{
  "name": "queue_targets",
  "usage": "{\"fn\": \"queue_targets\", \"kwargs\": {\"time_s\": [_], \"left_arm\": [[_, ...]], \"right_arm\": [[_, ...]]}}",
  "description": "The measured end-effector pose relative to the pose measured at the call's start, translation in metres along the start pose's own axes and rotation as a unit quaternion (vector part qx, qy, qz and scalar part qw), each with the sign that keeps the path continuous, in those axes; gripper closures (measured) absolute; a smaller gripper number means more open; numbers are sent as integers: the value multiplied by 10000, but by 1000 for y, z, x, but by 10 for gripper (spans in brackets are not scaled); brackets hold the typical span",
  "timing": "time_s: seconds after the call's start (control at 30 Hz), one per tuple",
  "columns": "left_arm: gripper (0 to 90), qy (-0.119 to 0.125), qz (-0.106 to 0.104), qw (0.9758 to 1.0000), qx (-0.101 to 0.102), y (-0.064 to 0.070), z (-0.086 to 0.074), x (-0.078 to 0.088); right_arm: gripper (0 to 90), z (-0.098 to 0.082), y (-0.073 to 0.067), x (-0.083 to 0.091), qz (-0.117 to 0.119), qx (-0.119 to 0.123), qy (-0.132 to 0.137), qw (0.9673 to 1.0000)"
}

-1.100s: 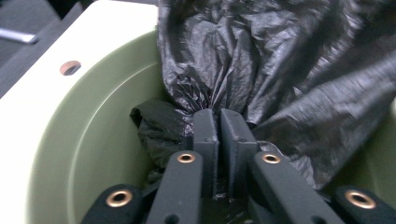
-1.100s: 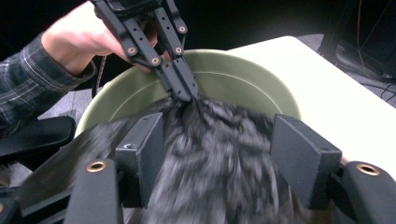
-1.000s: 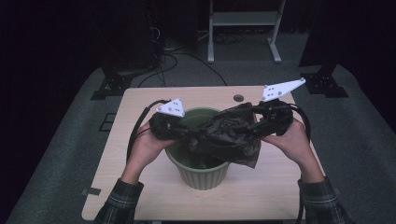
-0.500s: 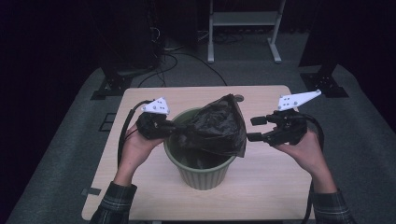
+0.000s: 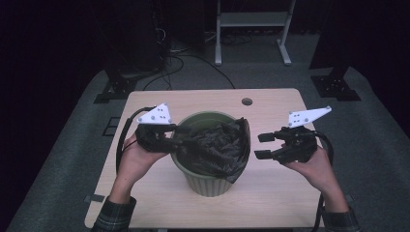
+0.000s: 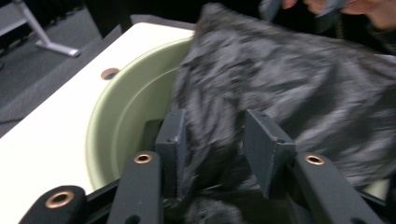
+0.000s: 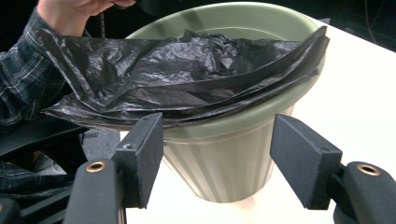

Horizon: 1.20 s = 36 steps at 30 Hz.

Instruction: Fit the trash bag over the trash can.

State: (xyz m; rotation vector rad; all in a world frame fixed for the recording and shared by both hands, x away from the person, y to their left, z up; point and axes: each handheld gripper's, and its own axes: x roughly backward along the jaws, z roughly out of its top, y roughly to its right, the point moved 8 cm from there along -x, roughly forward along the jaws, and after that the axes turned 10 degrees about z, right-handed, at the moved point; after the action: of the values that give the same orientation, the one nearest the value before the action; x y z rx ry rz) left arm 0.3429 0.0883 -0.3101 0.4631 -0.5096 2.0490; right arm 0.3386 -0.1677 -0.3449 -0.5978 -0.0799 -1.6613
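Note:
A ribbed green bin (image 5: 209, 182) stands mid-table with a crumpled black bag (image 5: 217, 145) slumped in its mouth, draped over the near and right rim. My left gripper (image 5: 176, 143) reaches over the bin's left rim. Its jaws have just been opening, and in the left gripper view the bag (image 6: 299, 93) lies loose between the parted pads (image 6: 173, 135). The gripper (image 6: 215, 122) points at the bin's pale inner wall (image 6: 123, 107). My right gripper (image 5: 259, 146) hovers open to the right of the bin, apart from the bag. In its own view, the gripper (image 7: 217, 122) is empty, facing bin (image 7: 224, 163) and bag (image 7: 187, 79).
The bin stands on a light wooden table (image 5: 275, 108) with a small round hole (image 5: 247, 102) near its far edge. Bare tabletop lies on both sides of the bin. Beyond the table, dark floor holds stand legs (image 5: 285, 53) and cables (image 5: 179, 60).
The bag has sunk from a raised heap to lie lower across the bin. My left jaws have parted around it. My right gripper has dropped lower and stays clear of the bag.

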Motion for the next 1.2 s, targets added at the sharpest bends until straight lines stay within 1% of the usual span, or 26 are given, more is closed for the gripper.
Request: {"fn": "queue_targets", "kwargs": {"time_s": [0.13,0.3,0.33,0.37,0.47,0.53,0.6,0.7,0.73,0.77,0.83,0.9,0.97,1.0,1.03,1.07,1.2], "left_arm": [[541,85,-222,9995,-197,20,5,10],[518,200,-551,9980,-254,39,5,18],[514,260,-634,9974,-224,43,5,20],[510,254,-699,9969,-254,45,4,22],[498,278,-832,9958,-259,55,1,25],[482,283,-936,9948,-275,62,-2,25],[474,248,-971,9944,-321,67,-5,22],[452,159,-982,9942,-398,72,-9,14],[452,108,-966,9943,-436,73,-10,10],[477,76,-969,9942,-455,74,-11,7],[618,50,-997,9938,-489,74,-10,3],[783,91,-971,9943,-439,71,-8,-1],[874,159,-864,9953,-418,66,-5,-3],[898,230,-773,9960,-377,61,-2,-4],[898,277,-715,9965,-338,58,0,-5],[899,357,-621,9971,-252,53,4,-6],[899,500,-471,9975,-136,39,15,-8]], "right_arm": [[334,1,-1,-4,24,19,-25,10000],[335,2,0,-5,20,11,-24,10000],[334,2,0,-5,18,10,-20,10000],[334,2,0,-4,14,-3,-26,10000],[335,2,0,-3,1,1,-23,10000],[335,2,0,-3,-1,-4,-23,10000],[335,2,0,-4,8,-5,-31,10000],[335,2,0,-5,15,-9,-40,10000],[335,2,0,-6,19,-4,-48,10000],[335,2,0,-6,20,-1,-49,10000],[335,3,-1,-6,20,5,-52,10000],[335,3,-1,-6,13,7,-51,10000],[335,3,-2,-5,20,22,-45,10000],[335,3,-3,-5,15,18,-38,10000],[335,3,-3,-5,17,41,-39,10000],[335,3,-4,-5,17,49,-37,10000],[335,3,-9,-4,37,88,-16,10000]]}}
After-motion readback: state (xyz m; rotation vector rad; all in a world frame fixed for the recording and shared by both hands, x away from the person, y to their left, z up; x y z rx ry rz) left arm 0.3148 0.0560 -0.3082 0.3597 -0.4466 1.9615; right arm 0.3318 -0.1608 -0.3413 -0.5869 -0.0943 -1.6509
